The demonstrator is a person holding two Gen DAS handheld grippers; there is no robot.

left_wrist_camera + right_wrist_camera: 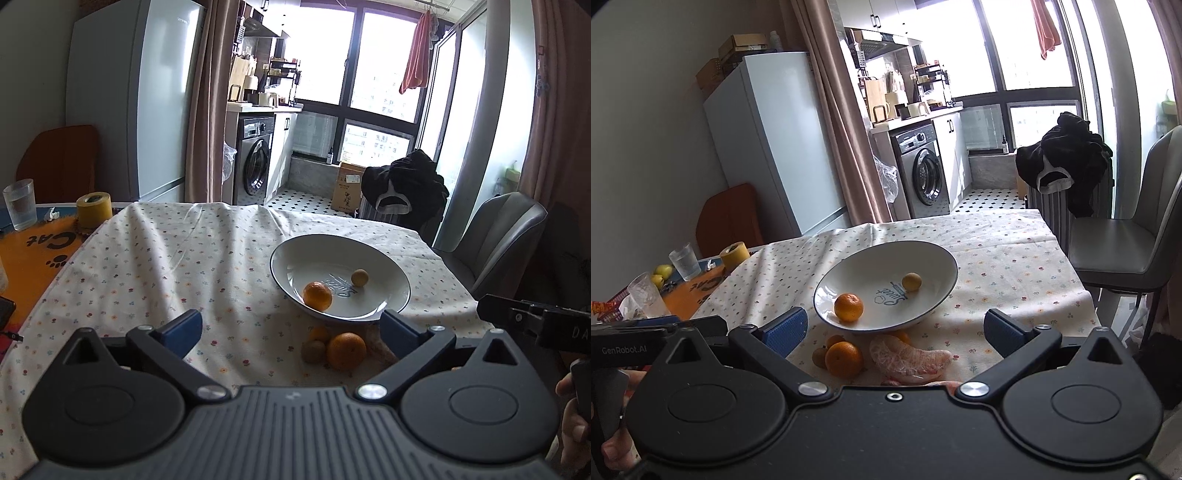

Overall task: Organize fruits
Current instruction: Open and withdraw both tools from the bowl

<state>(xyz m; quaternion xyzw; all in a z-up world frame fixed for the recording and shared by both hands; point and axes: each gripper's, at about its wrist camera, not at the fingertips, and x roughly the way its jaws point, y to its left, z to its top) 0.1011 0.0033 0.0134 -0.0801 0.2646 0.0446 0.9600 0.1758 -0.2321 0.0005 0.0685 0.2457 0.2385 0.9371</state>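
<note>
Right wrist view gives you the clearest read: your right gripper [895,330] has its blue-padded fingers [786,326] spread wide and grasping nothing, and the peeled pink pomelo segment [910,360] lies just below and between them on the floral tablecloth [997,266]. Its long axis runs left to right, roughly in line with the gap between the fingers, so closing as you stand would likely press its two ends; I'd judge a turn of the wrist is needed to bite across the narrow width.

Just left of the segment sits a loose round orange tangerine [844,359], touching a small brownish round fruit [820,358], with another small orange partly hidden behind them.

The white shallow bowl with a dark rim [934,251] is directly ahead of this cluster, already holding one tangerine [849,307] and one small yellowish fruit [911,282].

Your left gripper [291,330] is likewise released and empty; from its view the loose tangerine [346,350] lies between its fingers, slightly right of centre, so that hand looks nearer to the round fruits.
</note>
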